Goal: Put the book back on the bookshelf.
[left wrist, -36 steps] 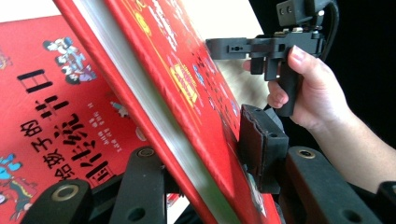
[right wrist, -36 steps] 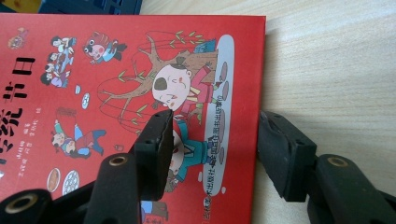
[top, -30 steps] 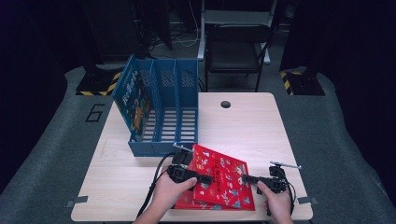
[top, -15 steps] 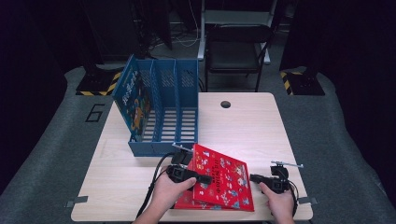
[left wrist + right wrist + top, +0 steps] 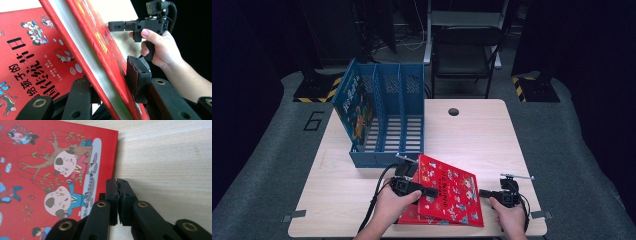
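Top red book (image 5: pixel 447 192) clamped at its left edge by left gripper (image 5: pixel 424 191), tilted up off the second book (image 5: pixel 412 217) near the surface's (image 5: pixel 492 135) front edge.

Right gripper (image 5: pixel 486 192) is held just off the book's right edge; its fingers (image 5: pixel 117 200) have just been closed, nothing between them. Book's long axis runs from front edge toward the blue file rack (image 5: pixel 384 117), which is placed back-left, nearer the left hand (image 5: pixel 394 205). Right hand (image 5: pixel 510 215) is kept at the front right corner.
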`<action>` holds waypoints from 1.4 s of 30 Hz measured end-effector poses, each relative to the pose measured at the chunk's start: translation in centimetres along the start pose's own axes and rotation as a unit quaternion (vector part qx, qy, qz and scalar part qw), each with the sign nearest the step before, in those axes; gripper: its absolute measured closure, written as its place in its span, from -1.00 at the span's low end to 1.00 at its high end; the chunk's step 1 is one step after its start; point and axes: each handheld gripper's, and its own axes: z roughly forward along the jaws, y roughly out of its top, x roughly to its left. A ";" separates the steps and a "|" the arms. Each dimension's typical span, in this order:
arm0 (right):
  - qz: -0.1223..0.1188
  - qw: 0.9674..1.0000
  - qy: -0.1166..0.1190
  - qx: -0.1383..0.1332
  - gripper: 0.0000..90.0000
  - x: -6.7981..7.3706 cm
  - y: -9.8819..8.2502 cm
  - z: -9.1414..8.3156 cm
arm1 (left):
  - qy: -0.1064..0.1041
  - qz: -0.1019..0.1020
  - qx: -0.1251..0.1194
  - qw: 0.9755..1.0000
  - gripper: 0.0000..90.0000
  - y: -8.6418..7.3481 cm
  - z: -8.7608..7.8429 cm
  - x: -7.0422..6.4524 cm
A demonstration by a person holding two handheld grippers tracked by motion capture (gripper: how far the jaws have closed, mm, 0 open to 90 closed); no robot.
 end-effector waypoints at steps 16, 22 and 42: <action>-0.017 1.000 0.017 -0.016 0.74 0.6 0.2 -0.6 | 0.001 -0.018 0.000 1.000 0.57 0.8 -0.1 -0.5; 0.000 1.000 0.020 -0.016 0.46 -0.1 0.2 -0.8 | 0.000 -0.016 0.000 1.000 0.59 0.7 -0.4 -0.4; 0.064 0.992 0.108 0.012 -0.10 0.1 0.1 0.3 | -0.010 -0.020 -0.008 1.000 0.59 0.1 -0.4 0.3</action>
